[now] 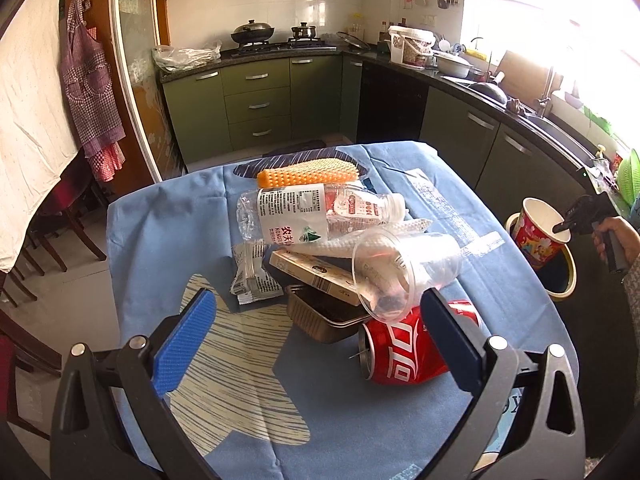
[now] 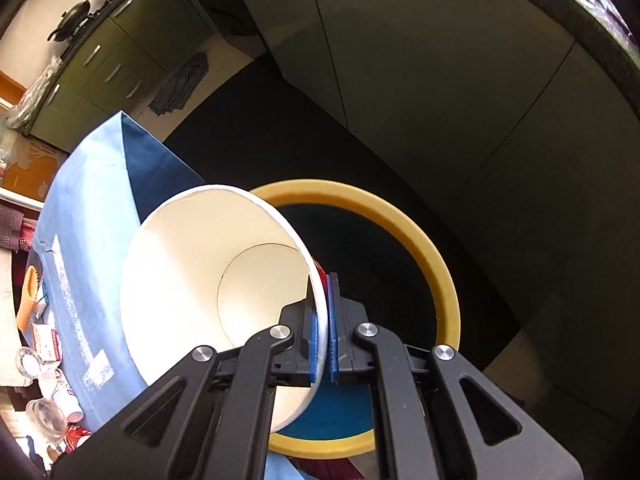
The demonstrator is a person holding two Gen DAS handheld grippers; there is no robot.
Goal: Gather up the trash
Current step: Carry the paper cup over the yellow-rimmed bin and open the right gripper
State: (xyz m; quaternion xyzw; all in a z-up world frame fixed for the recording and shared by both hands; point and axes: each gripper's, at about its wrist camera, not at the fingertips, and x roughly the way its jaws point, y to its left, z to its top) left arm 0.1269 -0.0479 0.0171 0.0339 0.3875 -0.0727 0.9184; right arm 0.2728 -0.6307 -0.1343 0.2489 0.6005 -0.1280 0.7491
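One white-lined paper cup with a red printed outside (image 2: 208, 280) sits pinched by its rim in your right gripper (image 2: 322, 320), one blue pad inside the wall, one outside, at lower centre of the right wrist view. It hangs tilted over the yellow-rimmed round bin (image 2: 424, 248). Your left gripper (image 1: 320, 340) is spread wide, holding nothing, above the red crushed soda can (image 1: 400, 356) on the blue tablecloth (image 1: 160, 248), lower centre of the left view.

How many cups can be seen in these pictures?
2. A clear plastic cup lies on its side atop the trash pile. A paper cup is held by the right tongs above the bin.
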